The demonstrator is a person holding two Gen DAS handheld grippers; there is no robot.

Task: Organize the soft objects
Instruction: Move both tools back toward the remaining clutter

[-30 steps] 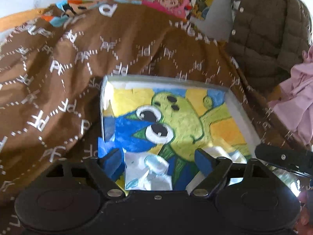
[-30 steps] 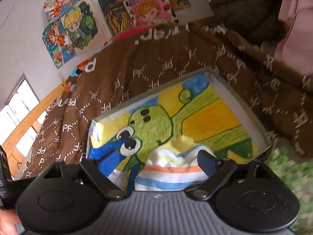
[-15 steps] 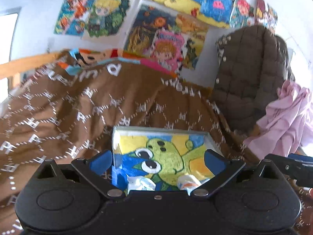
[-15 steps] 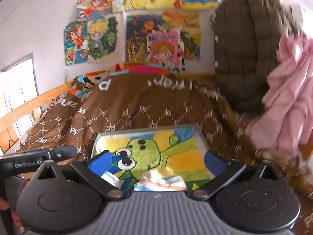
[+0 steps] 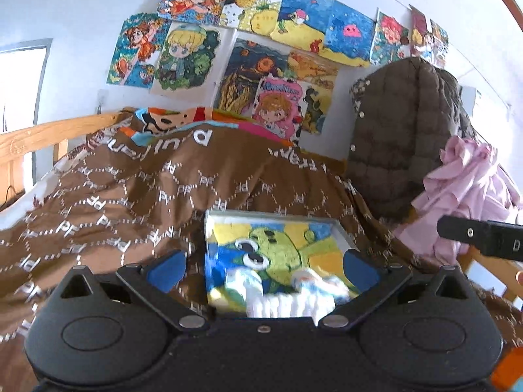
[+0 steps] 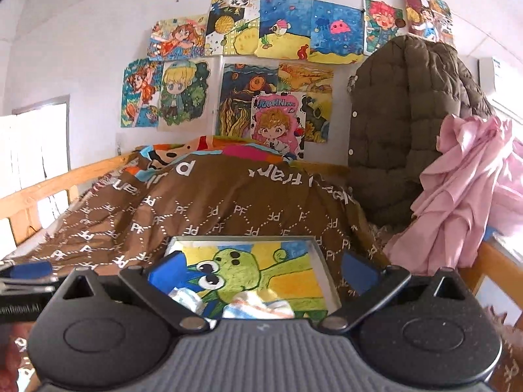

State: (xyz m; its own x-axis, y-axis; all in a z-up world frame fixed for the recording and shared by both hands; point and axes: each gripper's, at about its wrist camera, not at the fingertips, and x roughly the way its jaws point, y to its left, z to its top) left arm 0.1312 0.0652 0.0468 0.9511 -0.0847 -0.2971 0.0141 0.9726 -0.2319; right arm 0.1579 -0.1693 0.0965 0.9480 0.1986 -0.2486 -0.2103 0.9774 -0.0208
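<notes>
A shallow tray (image 5: pixel 271 217) with a green cartoon creature painted inside lies on the brown quilt. At its near end lie a white ribbed cloth (image 5: pixel 287 300) and a striped cloth (image 5: pixel 315 277). In the right wrist view the same tray (image 6: pixel 242 240) holds a pale blue-white cloth (image 6: pixel 186 297) and a white, orange and blue striped cloth (image 6: pixel 258 307). My left gripper (image 5: pixel 263 268) is open, back from the tray, with nothing between its fingers. My right gripper (image 6: pixel 261 271) is open too and holds nothing. Each gripper shows at the edge of the other's view.
The brown patterned quilt (image 6: pixel 209 215) covers a bed with a wooden rail (image 5: pixel 49 134). A brown padded jacket (image 6: pixel 408 124) and a pink garment (image 6: pixel 464 189) hang at the right. Drawings (image 6: pixel 278 29) cover the wall. A window (image 6: pixel 32 143) is at the left.
Both grippers have pulled back from the tray, risen and tilted up, so the wall now shows. Their jaws have spread wider. The cloths stay in the tray.
</notes>
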